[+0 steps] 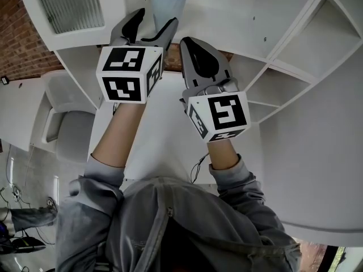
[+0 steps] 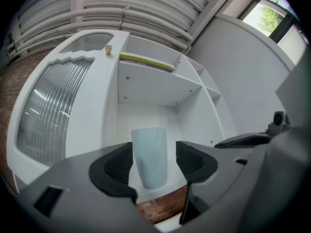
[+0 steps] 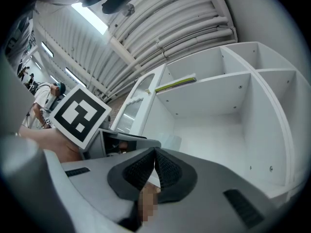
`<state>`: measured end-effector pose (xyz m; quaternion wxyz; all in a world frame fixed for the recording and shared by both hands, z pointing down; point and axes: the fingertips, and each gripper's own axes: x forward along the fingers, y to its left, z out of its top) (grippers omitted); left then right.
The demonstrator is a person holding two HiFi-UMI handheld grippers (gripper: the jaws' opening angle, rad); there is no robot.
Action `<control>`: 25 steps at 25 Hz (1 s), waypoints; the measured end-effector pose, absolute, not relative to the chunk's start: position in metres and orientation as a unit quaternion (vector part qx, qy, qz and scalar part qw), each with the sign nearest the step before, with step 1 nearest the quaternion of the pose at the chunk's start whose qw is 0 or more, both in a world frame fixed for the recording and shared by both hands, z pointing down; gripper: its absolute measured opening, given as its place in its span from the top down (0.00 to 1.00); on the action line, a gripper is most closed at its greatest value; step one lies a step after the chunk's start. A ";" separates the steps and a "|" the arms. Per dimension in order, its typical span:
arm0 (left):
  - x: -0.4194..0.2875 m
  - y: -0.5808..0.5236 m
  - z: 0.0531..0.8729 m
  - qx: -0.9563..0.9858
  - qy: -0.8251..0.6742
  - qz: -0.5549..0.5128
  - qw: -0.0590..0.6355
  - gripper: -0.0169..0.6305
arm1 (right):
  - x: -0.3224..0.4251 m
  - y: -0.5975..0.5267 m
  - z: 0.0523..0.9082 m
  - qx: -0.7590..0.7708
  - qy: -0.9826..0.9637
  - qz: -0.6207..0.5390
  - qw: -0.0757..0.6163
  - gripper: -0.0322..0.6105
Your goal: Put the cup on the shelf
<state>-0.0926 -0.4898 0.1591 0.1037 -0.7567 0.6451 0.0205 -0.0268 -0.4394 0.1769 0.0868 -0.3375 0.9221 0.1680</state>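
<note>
Left claw (image 2: 153, 165) stands with its jaws apart around the pale blue tapered plastic cup (image 2: 149, 144), the dark ribbed pads (image 2: 118, 165) close on either side but not pressing it. The cup stands upright on the floor of a compartment of the white board shelf unit (image 2: 146, 89), near that compartment's front edge. Beside it the right claw (image 3: 154, 153) has its jaws closed together with nothing between them, and it points at the same shelf unit, level with the left one. Each claw carries a white cube with black square markers (image 1: 127, 72). On a higher shelf lies a thin yellow-green flat thing (image 2: 146, 61), too small to tell what it is. Left of the compartments is a cabinet door of ribbed glass (image 2: 53, 110) in a white frame, with a small brass-coloured knob (image 2: 108, 50) above it. Red brickwork (image 2: 160, 205) shows under the left claw. Overhead runs a white ribbed ceiling (image 2: 141, 8), and a window with green leaves (image 2: 262, 16) sits at the upper right. In the head view the grey-sleeved forearms (image 1: 102, 180) reach over a white bench (image 1: 164, 135), with a white chair (image 1: 68, 123) to its left.
</note>
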 end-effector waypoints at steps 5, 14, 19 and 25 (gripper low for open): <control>-0.094 -0.464 0.168 -0.770 0.627 0.020 0.111 0.86 | -0.037 -0.428 0.179 -0.340 0.922 0.164 0.088 0.91; -0.095 -0.416 0.193 -0.776 0.615 0.003 0.141 0.96 | -0.019 -0.409 0.187 -0.386 0.902 0.171 0.093 0.91; -0.099 -0.393 0.219 -0.774 0.617 -0.007 0.143 0.96 | 0.001 -0.399 0.217 -0.422 0.890 0.152 0.086 0.91; -0.100 -0.375 0.265 -0.773 0.620 -0.008 0.130 0.96 | 0.020 -0.383 0.257 -0.462 0.872 0.145 0.072 0.91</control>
